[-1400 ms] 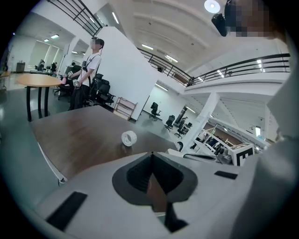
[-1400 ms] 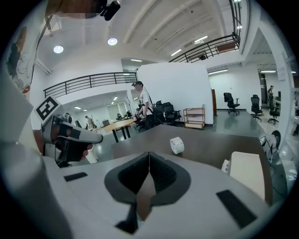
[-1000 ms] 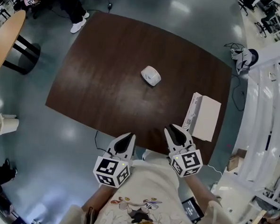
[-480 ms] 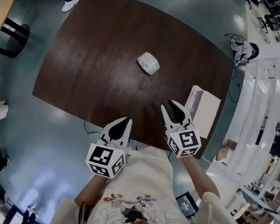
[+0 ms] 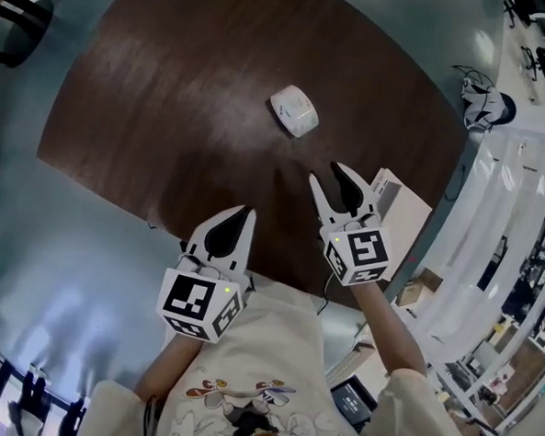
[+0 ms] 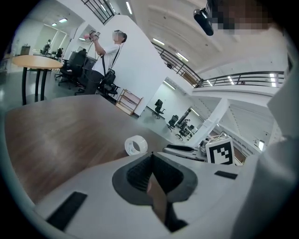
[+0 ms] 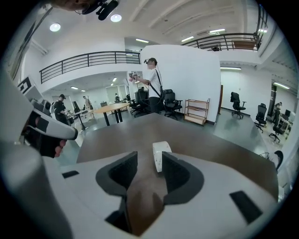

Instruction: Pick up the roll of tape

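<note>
Roll of tape (image 5: 293,110) sits on the dark worktop (image 5: 170,86), well ahead of both sets of jaws and untouched. Risk: it appears to stand on its edge, so a glancing jaw could roll or topple it out of reach. It is white and broad, with an open core. Right gripper (image 5: 328,176) is lined up on it, jaws opening, nothing between them. Left gripper (image 5: 244,213) has its jaws clenched and empty.

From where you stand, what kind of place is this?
Probably a big open office or laboratory hall: it has office chairs, a long work table further back, and a balcony railing overhead.
</note>
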The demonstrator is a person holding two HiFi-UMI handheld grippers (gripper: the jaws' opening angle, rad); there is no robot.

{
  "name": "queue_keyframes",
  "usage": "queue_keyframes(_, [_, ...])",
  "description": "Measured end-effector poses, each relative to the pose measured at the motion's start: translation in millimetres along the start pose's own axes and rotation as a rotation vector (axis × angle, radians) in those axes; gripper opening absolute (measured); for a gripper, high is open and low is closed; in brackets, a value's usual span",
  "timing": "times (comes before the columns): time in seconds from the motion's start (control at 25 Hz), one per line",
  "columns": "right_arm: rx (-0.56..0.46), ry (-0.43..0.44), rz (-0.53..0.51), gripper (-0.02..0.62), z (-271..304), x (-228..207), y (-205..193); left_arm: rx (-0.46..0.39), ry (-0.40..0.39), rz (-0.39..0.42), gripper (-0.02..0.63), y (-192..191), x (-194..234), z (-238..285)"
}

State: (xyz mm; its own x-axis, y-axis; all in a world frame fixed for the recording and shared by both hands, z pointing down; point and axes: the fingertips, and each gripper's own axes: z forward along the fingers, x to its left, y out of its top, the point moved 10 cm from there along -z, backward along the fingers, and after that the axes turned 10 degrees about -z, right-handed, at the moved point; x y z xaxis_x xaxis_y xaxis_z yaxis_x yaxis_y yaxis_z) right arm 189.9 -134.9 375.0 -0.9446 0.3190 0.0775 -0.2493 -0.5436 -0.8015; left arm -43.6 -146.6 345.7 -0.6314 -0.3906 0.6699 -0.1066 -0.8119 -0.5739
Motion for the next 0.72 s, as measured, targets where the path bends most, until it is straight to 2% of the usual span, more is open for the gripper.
queue_keyframes(0.2, [0.018, 0.017, -0.027, 0.192, 18, -21, -13, -0.012, 0.044, -0.031, 0.006, -12, 4, 19])
queue_keyframes(0.44, [0.044, 0.032, -0.049, 0.222, 53, -38, -30, -0.008, 0.059, -0.062, 0.006, -26, 13, 44])
queue_keyframes(0.72, [0.06, 0.06, -0.067, 0.25, 84, -42, -35, -0.035, 0.17, -0.087, 0.006, -32, 25, 57])
